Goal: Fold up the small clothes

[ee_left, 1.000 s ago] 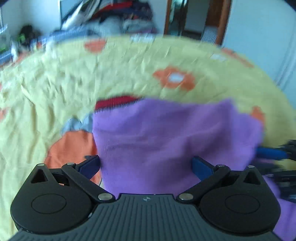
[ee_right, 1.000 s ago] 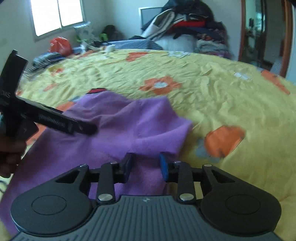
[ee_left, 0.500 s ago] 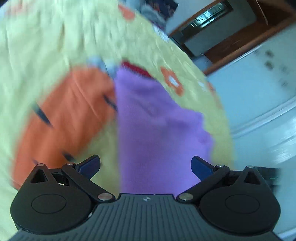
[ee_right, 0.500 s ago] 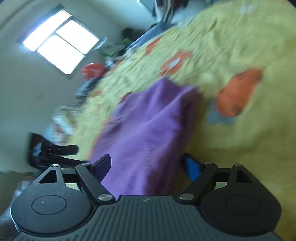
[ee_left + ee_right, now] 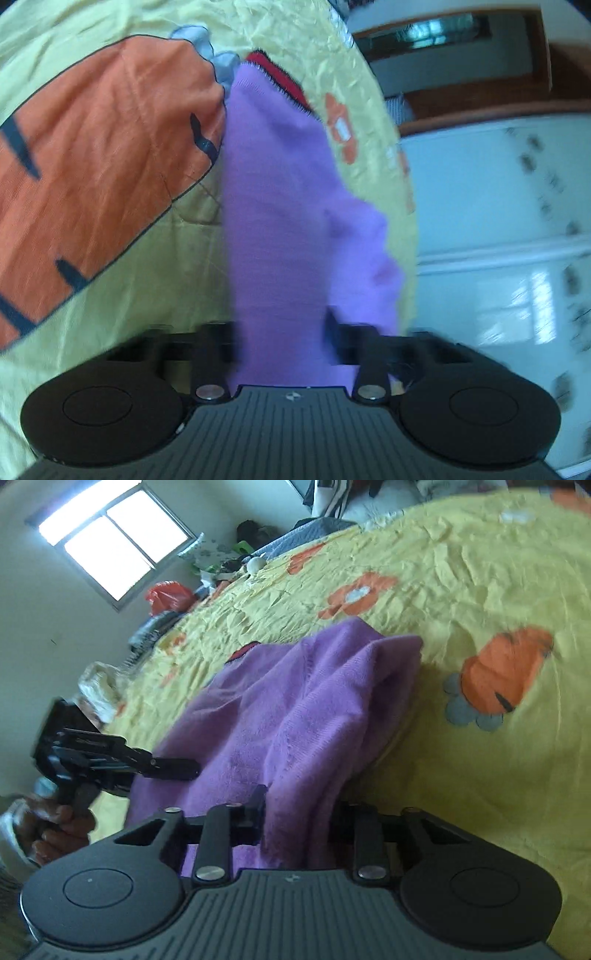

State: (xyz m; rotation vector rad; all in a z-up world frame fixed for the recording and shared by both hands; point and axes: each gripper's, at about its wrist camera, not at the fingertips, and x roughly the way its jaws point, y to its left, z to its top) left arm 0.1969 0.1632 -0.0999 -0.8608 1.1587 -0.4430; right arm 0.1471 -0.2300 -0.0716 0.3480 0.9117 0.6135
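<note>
Through my left wrist camera I see the left gripper (image 5: 282,332) with its two black fingers pressed in on a soft purple top (image 5: 273,221). The cloth runs between them, so they are pinching it. The picture is blurry near the fingers. The purple top is fuzzy knit, long and narrow from here, and it lies on a yellow bedsheet (image 5: 177,288). The sheet is thin and crinkly, with a big orange flower (image 5: 99,155) printed on it that has dark lines and small grey leaves. A bit of red cloth (image 5: 273,75) peeks out at the far end of the purple top. Past the bed's edge I see a pale wall (image 5: 498,206) and a brown wooden door frame (image 5: 480,99).

Through my right wrist camera the right gripper (image 5: 299,812) also has a thick bunch of the purple top (image 5: 295,709) squeezed between its fingers. The top is lumpy and folded here, piled up on the yellow bedsheet (image 5: 461,572). The left gripper (image 5: 173,768) reaches in from the side, touching the top's edge, held by a hand (image 5: 59,827). The sheet is wrinkled, with orange flowers (image 5: 506,672). Behind the bed there is a bright window (image 5: 110,542), a red bag (image 5: 168,596) and a heap of clothes (image 5: 351,494).
</note>
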